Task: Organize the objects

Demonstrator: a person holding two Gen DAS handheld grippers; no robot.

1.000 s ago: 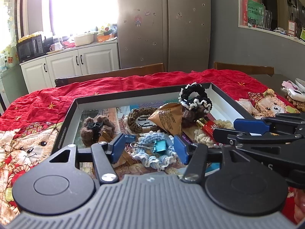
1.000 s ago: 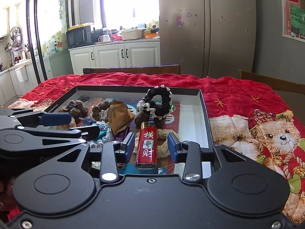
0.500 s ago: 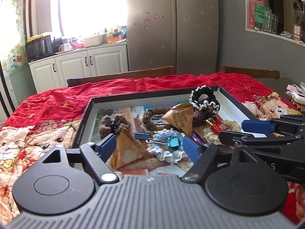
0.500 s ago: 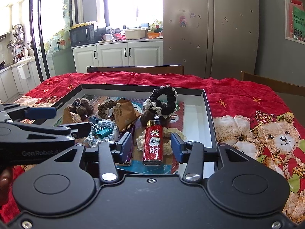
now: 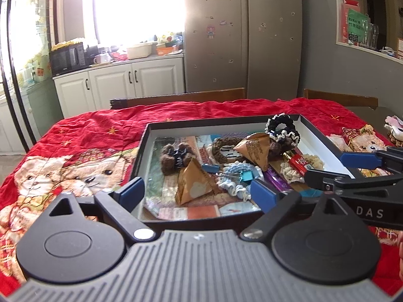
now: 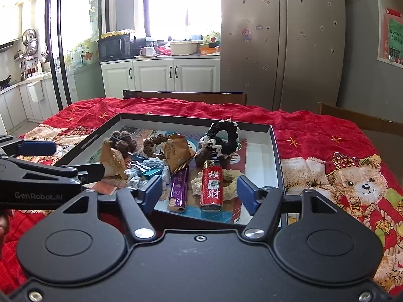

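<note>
A shallow black tray on the red cloth holds small items: two brown pyramid packets, a black-and-white scrunchie, a brown furry clip, a teal binder clip, a red lighter and a purple lighter. My left gripper is open and empty at the tray's near edge. My right gripper is open and empty, above the lighters at the tray's near side.
A red bear-print cloth covers the table. Wooden chair backs stand at the far side. White cabinets and a steel fridge lie beyond. Small items sit at the table's right edge.
Both grippers have pulled back and up from the tray, and their jaws have opened wider. The left gripper has let go of the teal binder clip.
</note>
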